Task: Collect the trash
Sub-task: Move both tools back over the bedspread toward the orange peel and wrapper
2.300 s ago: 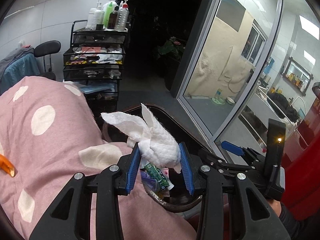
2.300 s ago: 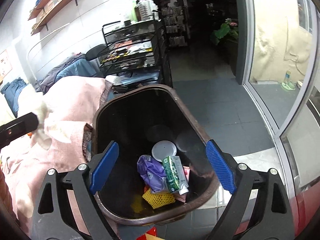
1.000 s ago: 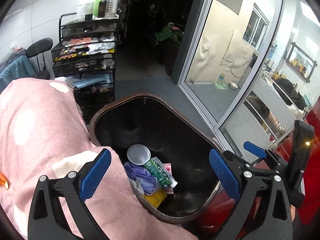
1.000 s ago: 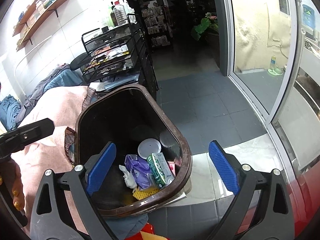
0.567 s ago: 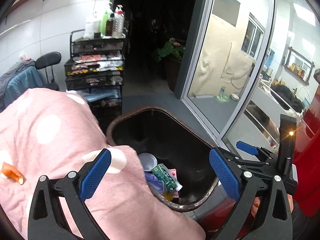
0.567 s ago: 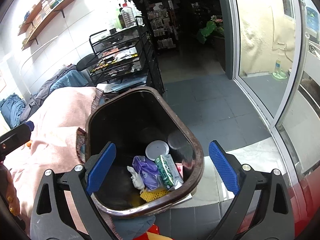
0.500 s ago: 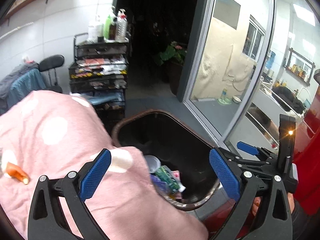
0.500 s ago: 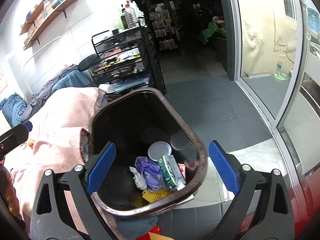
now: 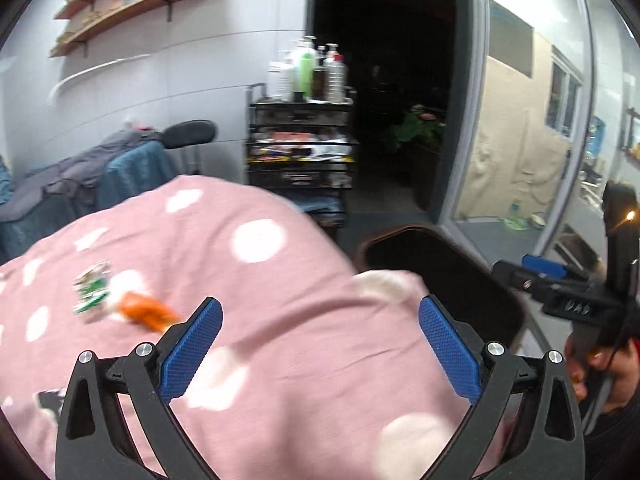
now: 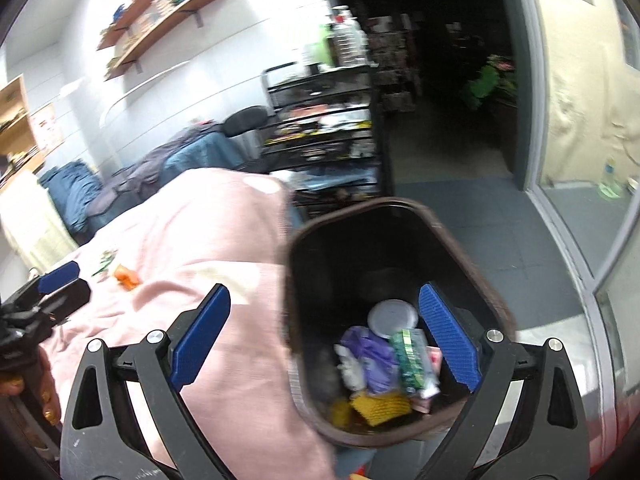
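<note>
A dark brown trash bin (image 10: 480, 276) stands beside the pink dotted blanket (image 9: 260, 280); it also shows in the left wrist view (image 9: 404, 232). Inside lie a white tissue (image 10: 352, 368), a purple wrapper (image 10: 374, 354), a green packet (image 10: 410, 360), a white lid (image 10: 392, 316) and a yellow net (image 10: 380, 402). An orange wrapper (image 9: 146, 312) and a green-white wrapper (image 9: 92, 286) lie on the blanket. My left gripper (image 9: 320, 344) is open and empty above the blanket. My right gripper (image 10: 324, 336) is open and empty above the bin's near rim.
A black wire cart (image 9: 300, 148) with bottles on top stands behind the bin. A chair with blue and grey clothes (image 9: 120, 168) is at the back left. A glass sliding door (image 10: 580, 160) runs along the right over a grey tiled floor (image 10: 460, 192).
My left gripper let the white tissue fall into the bin, opened wide, then swung left over the blanket, bringing the orange and green wrappers into view. My right gripper shifted left too.
</note>
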### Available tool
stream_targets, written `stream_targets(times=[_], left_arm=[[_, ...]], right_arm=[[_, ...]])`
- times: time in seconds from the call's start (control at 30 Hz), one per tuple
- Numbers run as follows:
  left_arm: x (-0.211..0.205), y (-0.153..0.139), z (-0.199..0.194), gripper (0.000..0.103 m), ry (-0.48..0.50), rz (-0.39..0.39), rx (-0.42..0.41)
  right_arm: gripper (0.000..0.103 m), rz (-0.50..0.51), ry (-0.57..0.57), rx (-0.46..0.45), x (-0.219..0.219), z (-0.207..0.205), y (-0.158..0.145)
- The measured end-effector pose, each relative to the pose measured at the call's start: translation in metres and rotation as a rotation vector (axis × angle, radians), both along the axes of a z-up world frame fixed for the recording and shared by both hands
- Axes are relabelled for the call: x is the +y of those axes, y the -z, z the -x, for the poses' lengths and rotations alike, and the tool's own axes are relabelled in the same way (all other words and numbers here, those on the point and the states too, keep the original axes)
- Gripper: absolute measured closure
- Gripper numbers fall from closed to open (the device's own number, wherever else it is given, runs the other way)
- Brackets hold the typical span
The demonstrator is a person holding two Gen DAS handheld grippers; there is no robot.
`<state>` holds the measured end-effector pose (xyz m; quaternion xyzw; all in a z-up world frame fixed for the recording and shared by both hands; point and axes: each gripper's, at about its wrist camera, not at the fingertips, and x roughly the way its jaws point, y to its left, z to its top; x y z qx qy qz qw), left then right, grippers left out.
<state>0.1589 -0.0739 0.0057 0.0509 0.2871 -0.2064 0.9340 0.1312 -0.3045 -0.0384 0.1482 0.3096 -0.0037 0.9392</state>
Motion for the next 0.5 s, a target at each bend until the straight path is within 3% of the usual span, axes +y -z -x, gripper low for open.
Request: stream_targets(times=[0.27,0.5], left_arm=[[0.069,0.011,0.000,0.006,-0.156,-0.021,0.022],[0.137,0.029,0.002,0.006,-0.303,0.007,0.078]], right_arm=[[0.008,-0.034,-0.208,0.000,0.069,-0.027,-0.014],[0.008,-0.030,-0.413,0.035,0.146,-0.059,-0.018]])
